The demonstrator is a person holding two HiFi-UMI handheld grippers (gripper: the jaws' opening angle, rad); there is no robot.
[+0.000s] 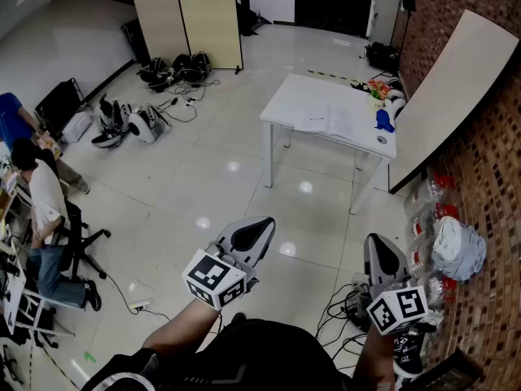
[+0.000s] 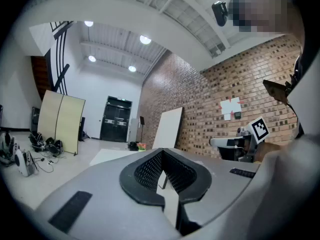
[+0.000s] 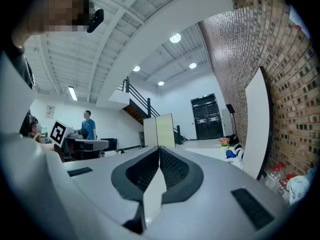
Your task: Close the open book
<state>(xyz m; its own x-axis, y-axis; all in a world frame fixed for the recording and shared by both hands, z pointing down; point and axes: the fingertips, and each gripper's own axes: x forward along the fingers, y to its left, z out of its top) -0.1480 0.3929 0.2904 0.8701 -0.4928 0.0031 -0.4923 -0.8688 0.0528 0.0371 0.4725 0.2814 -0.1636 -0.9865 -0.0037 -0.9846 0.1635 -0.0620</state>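
Open white-paged book (image 1: 330, 123) lies flat on the white rectangular table (image 1: 285, 103), well apart from left gripper (image 1: 256, 231) and right gripper (image 1: 379, 249), both empty with jaws pressed together; I'd walk up first, then flip one half over.

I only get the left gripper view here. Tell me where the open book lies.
Observer: In the head view the open book lies flat near the middle of the white table, pages up.
Operator: Report what sits next to it.
Observer: A blue object stands to the book's right on the same table, apart from it.
Operator: Give me the right hand-held gripper's jaws.
Observer: The right gripper view shows the right hand-held gripper with its jaws together and nothing between them.
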